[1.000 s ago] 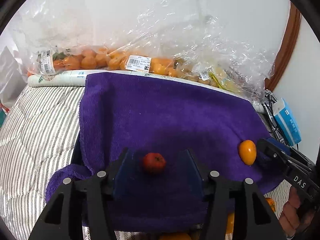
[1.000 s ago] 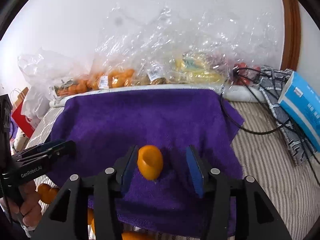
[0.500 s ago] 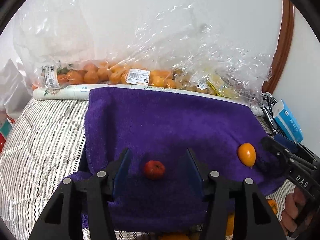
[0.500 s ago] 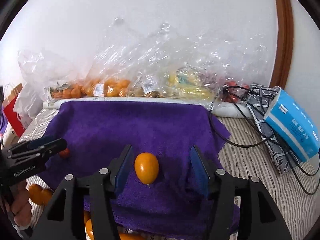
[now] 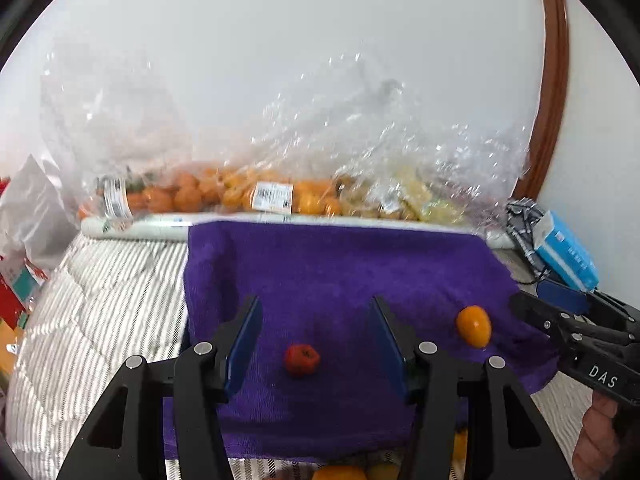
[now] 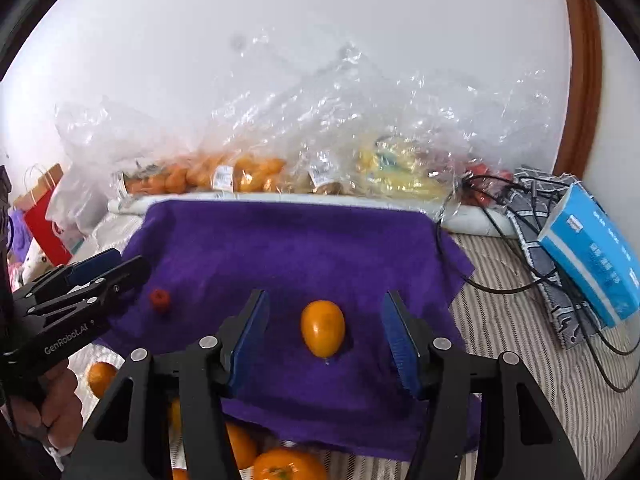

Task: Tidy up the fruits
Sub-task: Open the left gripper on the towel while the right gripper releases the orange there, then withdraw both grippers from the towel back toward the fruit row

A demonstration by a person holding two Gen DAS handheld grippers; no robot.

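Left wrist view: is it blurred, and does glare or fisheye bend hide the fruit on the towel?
Left wrist view: slight motion smear at the purple towel far edge; red fruit soft but readable. Right wrist view: orange fruit sharp, small highlight only. Glare sits on the plastic bags; both views bend at the rims.

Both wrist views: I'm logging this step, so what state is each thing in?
Left tongs: open, empty.
Right tongs: open, empty, jaws just narrowed slightly.
Red fruit: resting free on purple towel.
Orange fruit: resting free on towel.
Fruit bags: still filled.
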